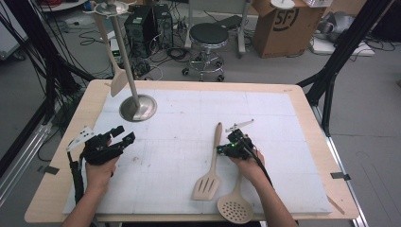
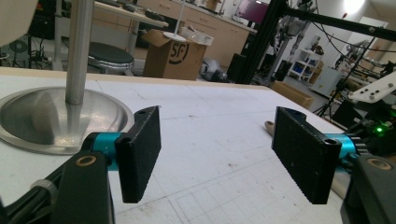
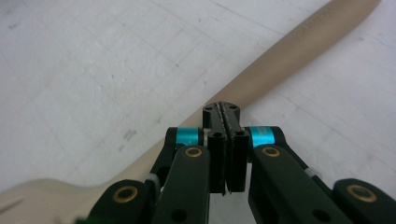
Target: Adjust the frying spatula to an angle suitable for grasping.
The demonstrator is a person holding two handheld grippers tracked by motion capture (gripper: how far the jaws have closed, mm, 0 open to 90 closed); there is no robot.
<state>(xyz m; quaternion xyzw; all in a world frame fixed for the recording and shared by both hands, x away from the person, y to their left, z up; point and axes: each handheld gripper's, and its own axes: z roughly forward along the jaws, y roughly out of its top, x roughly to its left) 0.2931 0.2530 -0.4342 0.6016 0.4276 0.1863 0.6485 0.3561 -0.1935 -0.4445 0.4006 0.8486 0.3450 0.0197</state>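
A wooden slotted spatula lies on the white mat, its handle pointing away from me. My right gripper is just right of that handle, and its jaws are shut with nothing between them. In the right gripper view the closed pads hover over the spatula's handle. A wooden perforated skimmer lies beside my right forearm. My left gripper rests at the mat's left, open and empty. Its jaws stand wide apart, facing the metal stand's base.
A metal stand with a tall pole rises at the back left of the mat. A wooden spatula hangs from it. Beyond the table are a stool, a cardboard box and cables on the floor.
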